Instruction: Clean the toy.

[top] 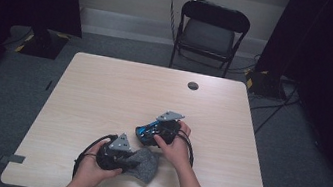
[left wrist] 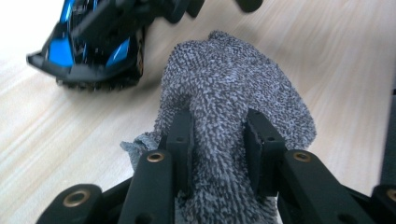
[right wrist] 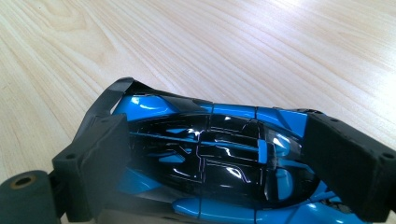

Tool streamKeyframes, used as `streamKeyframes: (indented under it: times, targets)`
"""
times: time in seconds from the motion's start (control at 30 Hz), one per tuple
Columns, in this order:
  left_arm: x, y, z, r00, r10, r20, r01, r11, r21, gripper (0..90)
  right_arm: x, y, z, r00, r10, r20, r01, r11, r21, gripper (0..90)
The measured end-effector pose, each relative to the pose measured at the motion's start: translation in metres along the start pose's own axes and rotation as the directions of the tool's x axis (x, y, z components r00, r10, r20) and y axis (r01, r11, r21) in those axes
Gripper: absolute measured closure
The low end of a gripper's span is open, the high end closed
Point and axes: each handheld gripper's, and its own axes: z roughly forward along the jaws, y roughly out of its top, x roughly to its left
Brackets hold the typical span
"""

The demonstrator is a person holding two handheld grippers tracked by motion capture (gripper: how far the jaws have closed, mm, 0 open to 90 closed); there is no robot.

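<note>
Both hand-held grippers low, angled inward: left hand-held gripper (top: 129, 161) clamps cloth (left wrist: 233, 93), right hand-held gripper (top: 147, 133) clamps toy car (right wrist: 210, 158).

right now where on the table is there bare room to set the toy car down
The far half of the light wooden table, up to the round cable hole, is bare, as are both side edges. The near middle is crowded: grey knitted cloth and blue-and-black toy car.

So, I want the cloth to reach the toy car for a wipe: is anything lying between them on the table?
Nothing visible does. The grey cloth, pinched in the left gripper, lies just short of the blue-and-black toy car held in the right gripper, with bare table between.
</note>
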Motion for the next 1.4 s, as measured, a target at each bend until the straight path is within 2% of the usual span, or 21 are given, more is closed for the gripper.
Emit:
streamKeyframes:
  times: [0.07, 0.33, 0.5, 0.8, 0.97, 1.4]
  targets:
    - [0.004, -0.003, 0.002, 0.9998, -0.018, -0.012, 0.018, 0.9998, 0.010, 66.7, 0.000, 0.000, 0.000, 1.0000, 0.000, 0.000, 0.000, 1.000, 0.000, 7.8]
    - [0.019, -0.006, 0.001, 0.9957, -0.041, -0.083, 0.043, 0.9988, 0.021, 66.5, 0.000, 0.000, 0.000, 1.0000, 0.000, 0.001, 0.000, 1.000, -0.003, 7.8]
    - [0.032, -0.007, -0.001, 0.9902, -0.069, -0.122, 0.072, 0.9972, 0.022, 66.5, 0.000, 0.000, 0.000, 1.0000, 0.000, 0.001, 0.000, 1.000, -0.004, 7.8]
    - [0.045, -0.007, -0.002, 0.9809, -0.081, -0.177, 0.088, 0.9957, 0.029, 66.5, 0.000, -0.001, 0.000, 1.0000, 0.000, 0.002, 0.000, 1.000, -0.004, 7.8]
    - [0.051, -0.007, -0.003, 0.9764, -0.095, -0.194, 0.101, 0.9946, 0.023, 66.6, 0.000, -0.001, 0.000, 1.0000, 0.000, 0.001, 0.000, 1.000, -0.005, 7.8]
    - [0.068, -0.010, -0.009, 0.9577, -0.144, -0.249, 0.150, 0.9886, 0.006, 66.6, 0.000, -0.002, 0.000, 1.0000, 0.000, 0.001, 0.000, 1.000, -0.012, 7.8]
